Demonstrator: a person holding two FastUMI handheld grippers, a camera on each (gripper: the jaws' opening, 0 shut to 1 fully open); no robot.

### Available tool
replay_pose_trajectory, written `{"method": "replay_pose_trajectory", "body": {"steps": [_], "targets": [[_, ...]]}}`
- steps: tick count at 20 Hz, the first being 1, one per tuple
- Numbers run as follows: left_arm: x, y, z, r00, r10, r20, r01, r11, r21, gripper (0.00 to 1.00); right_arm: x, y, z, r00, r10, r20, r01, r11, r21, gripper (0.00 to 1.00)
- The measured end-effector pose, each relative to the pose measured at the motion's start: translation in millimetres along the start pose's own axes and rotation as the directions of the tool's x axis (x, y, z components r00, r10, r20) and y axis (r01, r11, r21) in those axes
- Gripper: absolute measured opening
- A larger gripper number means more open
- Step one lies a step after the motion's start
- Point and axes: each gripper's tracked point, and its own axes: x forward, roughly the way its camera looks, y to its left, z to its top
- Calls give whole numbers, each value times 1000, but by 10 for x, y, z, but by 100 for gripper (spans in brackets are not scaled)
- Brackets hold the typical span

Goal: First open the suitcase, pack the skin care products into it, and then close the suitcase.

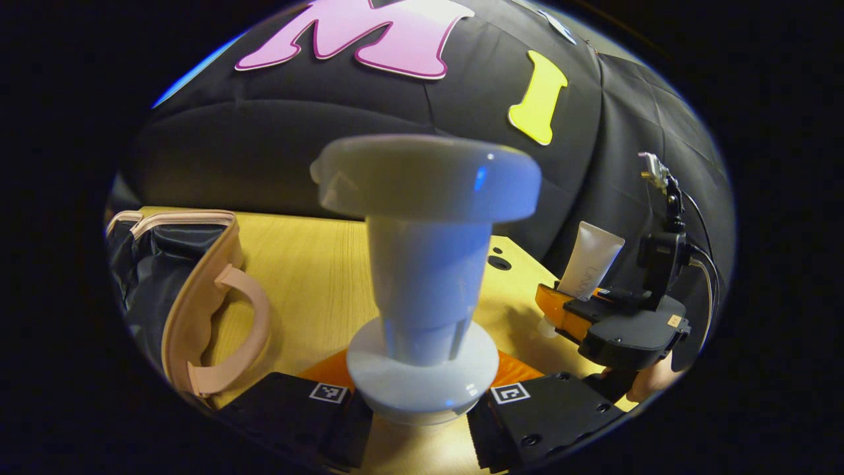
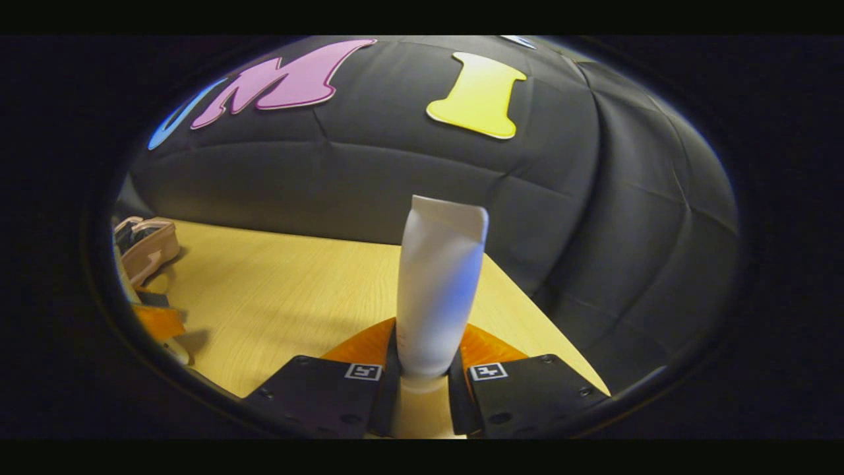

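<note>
A: What have the fingers got?

B: My left gripper (image 1: 422,406) has its fingers closed on the base of a pale bottle (image 1: 425,277) with a wide cap, held upright above the surface (image 1: 316,264). My right gripper (image 2: 422,389) has both fingers pinched on the lower end of a white tube (image 2: 438,290), also upright. The left gripper view shows that tube (image 1: 590,260) too, well off to the right.

A: Which step is this?

B: I judge it the packing step: both products are lifted, neither is in yet. The suitcase (image 1: 178,290) lies open at the left, dark lining showing, its handle facing me.

A: And next?

B: I'd carry the bottle left over the rim and lower it inside, then bring the tube across.

A: Room?

B: Bare surface lies between the grippers and the suitcase. The surface's far corner is just right of the tube, with the wall close behind, so I'd stay inboard.
</note>
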Motion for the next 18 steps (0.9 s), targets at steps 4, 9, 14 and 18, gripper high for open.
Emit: {"method": "replay_pose_trajectory", "body": {"steps": [4,9,14,18], "targets": [[-200,30,181,1000,-9,24,9,1000,6,64,-245,178,225,998,33,52,-31,999,-30,34],[-628,171,571,999,-9,44,12,998,-68,64,-645,579,602,988,101,116,-93,993,-69,33],[-1078,690,900,999,29,44,-26,997,-75,64,-1036,1164,989,967,178,182,-172,984,-49,33],[-1380,1486,1002,991,132,33,-130,990,-53,60,-1274,1686,1134,949,250,193,-245,968,-53,33]]}}
